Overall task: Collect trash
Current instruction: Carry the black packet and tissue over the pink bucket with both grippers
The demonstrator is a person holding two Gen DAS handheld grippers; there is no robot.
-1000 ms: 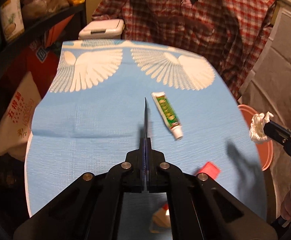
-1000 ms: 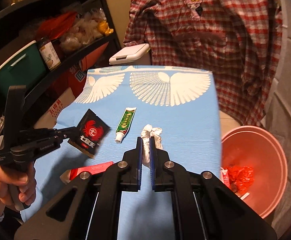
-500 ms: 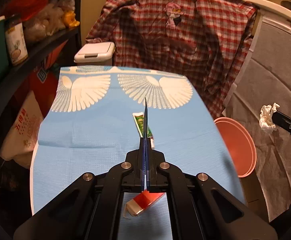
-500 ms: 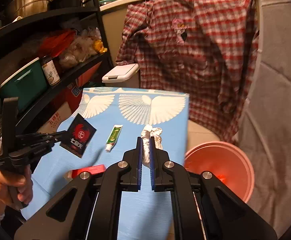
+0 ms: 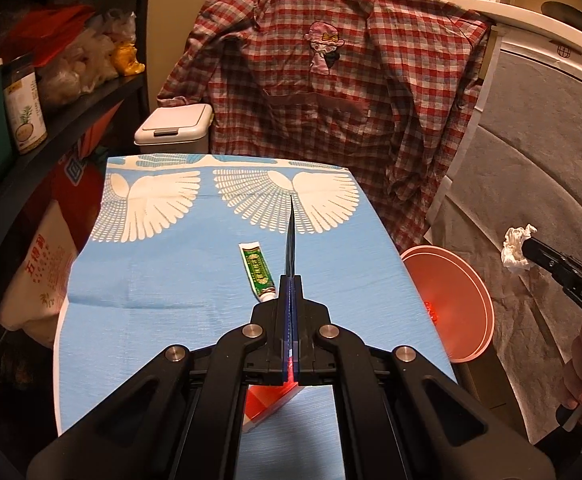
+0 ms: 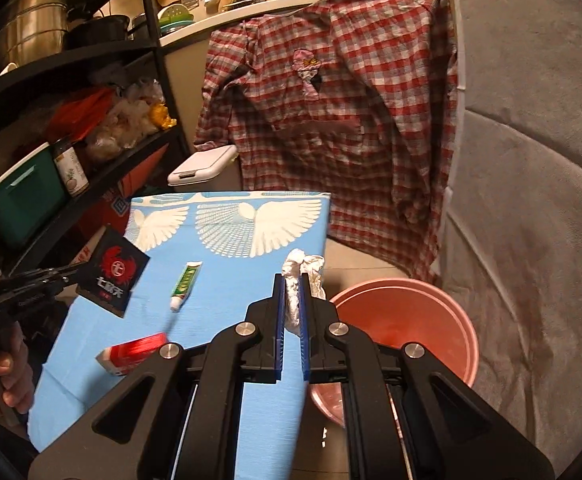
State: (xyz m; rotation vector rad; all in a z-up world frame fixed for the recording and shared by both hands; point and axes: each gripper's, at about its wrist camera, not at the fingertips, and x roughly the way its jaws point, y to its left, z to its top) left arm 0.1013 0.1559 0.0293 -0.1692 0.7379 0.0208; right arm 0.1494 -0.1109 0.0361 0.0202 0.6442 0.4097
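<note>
My left gripper [image 5: 291,280] is shut on a flat black sachet with a red crab logo [image 6: 115,270], seen edge-on in the left wrist view [image 5: 291,236], held above the blue tablecloth [image 5: 171,280]. My right gripper [image 6: 291,280] is shut on a crumpled white tissue [image 6: 303,272], raised beside the table's right edge, above and left of the pink bin [image 6: 411,320]; the tissue also shows in the left wrist view [image 5: 515,250]. A green toothpaste tube [image 5: 258,272] and a red and white box [image 6: 133,354] lie on the cloth.
The pink bin [image 5: 451,300] stands on the floor right of the table. A plaid shirt [image 5: 331,100] hangs behind. A white lidded bin [image 5: 175,130] is at the far end. Black shelves [image 6: 71,120] with jars and bags run along the left.
Both grippers have risen and pulled back from the table. The right gripper has carried the tissue rightwards, off the cloth and towards the pink bin. The sachet stays held.
</note>
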